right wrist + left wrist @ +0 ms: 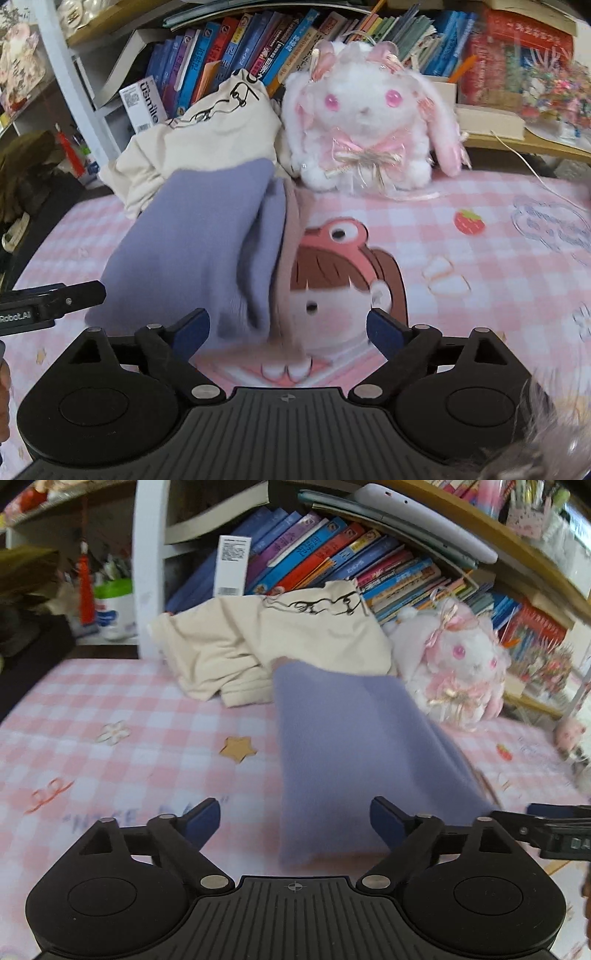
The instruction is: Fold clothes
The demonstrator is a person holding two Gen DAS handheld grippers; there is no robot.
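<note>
Pink-check mat covers the tabletop [110, 701], bookshelf [332, 554] behind it. Left to right: cream garment [240, 642] heaped at the back left against the books, lavender garment [351, 738] folded into a long strip running from the near edge toward that heap, white plush rabbit [369, 122] just right of both. Your left tongs [295, 821] stand wide apart, nothing clamped; the strip's near end lies between the pads without touching them. Right tongs [288, 328] likewise wide apart and empty, the strip's right edge between them. In the right wrist view that edge shows loose layers with a pinkish lining peeking out, so the fold looks uneven to me. Risks: grab only the top layer and the strip peels open when you lift; sweep it back and you drag into the cream heap or knock the rabbit, both are touching or nearly touching its far end. Frames are blurred, so judge contact carefully before closing.
</note>
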